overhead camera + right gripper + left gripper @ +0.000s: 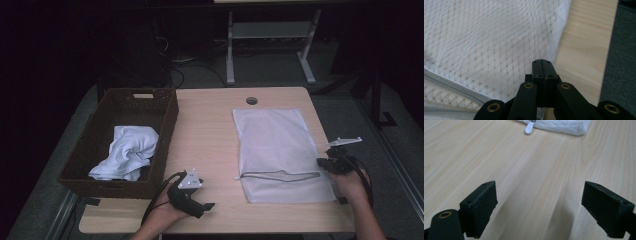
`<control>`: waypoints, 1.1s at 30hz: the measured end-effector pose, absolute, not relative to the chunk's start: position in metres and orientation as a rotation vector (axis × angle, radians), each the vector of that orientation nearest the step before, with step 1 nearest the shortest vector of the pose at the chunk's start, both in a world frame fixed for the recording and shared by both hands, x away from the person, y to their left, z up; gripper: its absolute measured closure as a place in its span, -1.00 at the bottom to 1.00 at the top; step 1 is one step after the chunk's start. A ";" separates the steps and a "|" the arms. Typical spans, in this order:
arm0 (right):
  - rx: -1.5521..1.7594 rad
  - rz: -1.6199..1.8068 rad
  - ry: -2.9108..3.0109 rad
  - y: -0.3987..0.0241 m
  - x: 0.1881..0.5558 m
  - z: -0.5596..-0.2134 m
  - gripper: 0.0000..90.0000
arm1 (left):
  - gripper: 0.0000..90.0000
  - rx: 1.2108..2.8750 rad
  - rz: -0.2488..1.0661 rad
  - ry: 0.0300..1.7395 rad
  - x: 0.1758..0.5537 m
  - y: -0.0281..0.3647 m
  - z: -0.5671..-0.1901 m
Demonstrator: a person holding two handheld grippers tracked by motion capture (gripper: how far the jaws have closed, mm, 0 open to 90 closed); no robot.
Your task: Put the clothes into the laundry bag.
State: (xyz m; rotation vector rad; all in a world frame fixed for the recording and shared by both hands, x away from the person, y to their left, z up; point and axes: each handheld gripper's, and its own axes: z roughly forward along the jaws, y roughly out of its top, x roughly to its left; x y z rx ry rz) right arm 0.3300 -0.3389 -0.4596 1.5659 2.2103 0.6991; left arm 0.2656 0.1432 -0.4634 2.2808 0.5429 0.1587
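A white mesh zip bag (275, 145) lies flat on the right half of the wooden table (205, 135), its grey zipper (280, 175) partly open near the front end. My right gripper (321, 161) rests at the bag's right edge beside the zipper's end. In the right gripper view its jaws (541, 62) are pressed together over the mesh (486, 37); I cannot tell whether any fabric is pinched. My left gripper (209, 205) hovers near the table's front edge, left of the bag. Its pads (480, 205) stand wide apart over bare wood, with the white zipper pull (529, 129) ahead.
A dark wicker basket (169, 131) sits at the table's left side with a crumpled white cloth (127, 151) inside. A round cable hole (252, 100) is at the table's far edge. Grey floor drops off just right of the right gripper.
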 end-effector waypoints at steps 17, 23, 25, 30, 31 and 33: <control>1.654 0.633 2.118 -0.372 0.310 -0.459 1.00 | -0.72 2.287 0.147 0.510 0.272 0.135 -0.463; 1.637 0.672 2.109 -0.370 0.308 -0.453 0.95 | -0.72 2.287 0.147 0.518 0.272 0.137 -0.462; 1.619 0.712 2.109 -0.366 0.306 -0.450 0.82 | -0.72 2.287 0.147 0.518 0.272 0.137 -0.463; 1.583 0.812 2.135 -0.353 0.302 -0.442 0.47 | -0.72 2.285 0.146 0.528 0.271 0.139 -0.463; 1.571 0.834 2.141 -0.350 0.302 -0.441 0.42 | -0.72 2.285 0.146 0.528 0.270 0.139 -0.463; 1.552 0.877 2.158 -0.343 0.301 -0.438 0.22 | -0.72 2.284 0.146 0.530 0.270 0.139 -0.463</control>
